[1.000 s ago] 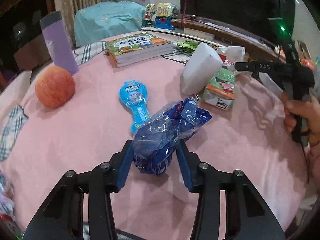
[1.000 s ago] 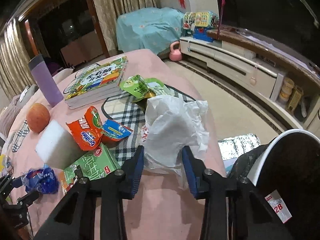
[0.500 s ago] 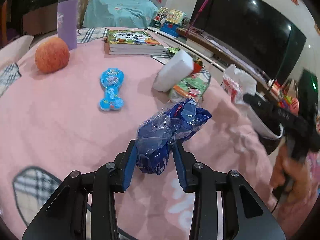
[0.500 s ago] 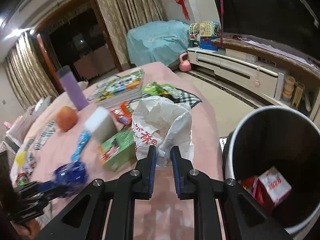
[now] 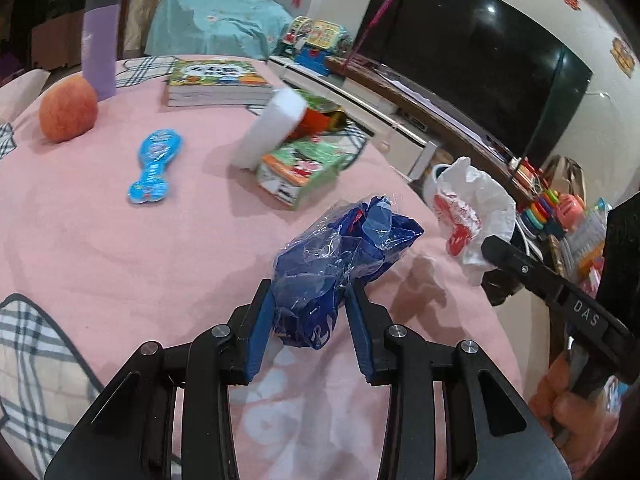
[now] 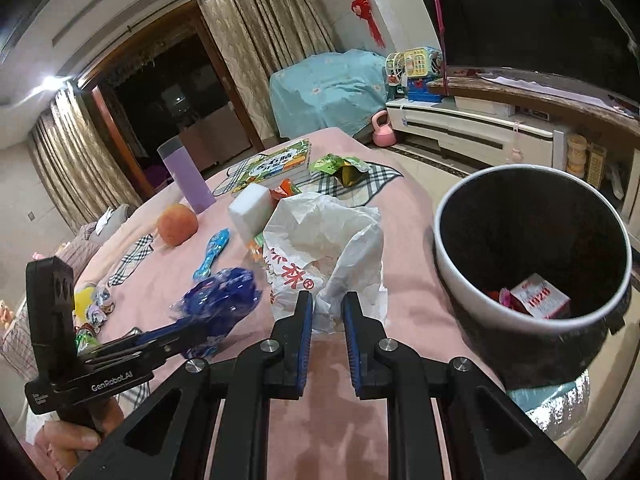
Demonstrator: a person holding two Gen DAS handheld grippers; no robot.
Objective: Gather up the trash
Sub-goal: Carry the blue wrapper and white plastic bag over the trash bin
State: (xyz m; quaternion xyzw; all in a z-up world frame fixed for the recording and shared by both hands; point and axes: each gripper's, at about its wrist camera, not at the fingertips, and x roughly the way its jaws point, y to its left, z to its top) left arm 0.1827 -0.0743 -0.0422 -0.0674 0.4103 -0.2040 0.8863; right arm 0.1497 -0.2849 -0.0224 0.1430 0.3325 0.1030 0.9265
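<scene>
Trash is in both grippers. The left gripper [image 5: 308, 312] has its jaws clamped on a crumpled blue plastic wrapper [image 5: 340, 256], which bulges up and forward past the 2 blue pads and hangs above the pink tablecloth [image 5: 120, 248]. The right gripper [image 6: 326, 312] has its jaws pressed close together on the lower edge of a white plastic bag [image 6: 324, 244] with red print, the bag standing up above the fingertips.

The right wrist view shows a round trash bin [image 6: 448, 248] just beside the table edge, to the right of the bag, with a red-and-white carton [image 6: 540, 296] lying at its bottom. In the left wrist view only a sliver of the bin's white rim shows, behind the white bag. The right wrist view also takes in the left gripper from the side, gripping the blue wrapper low over the cloth, and a green snack packet [image 6: 340, 166] on a checked mat beyond the bag.

The left wrist view gives the clearer look at the tabletop: a green carton [image 5: 300, 168] lying against a white foam block [image 5: 272, 128], a blue toy-shaped packet [image 5: 154, 166], an apple [image 5: 68, 110], a purple bottle [image 5: 100, 44] and a stack of books [image 5: 216, 84]. It also shows the right gripper's black body at the right edge, with the white bag in front of it.
</scene>
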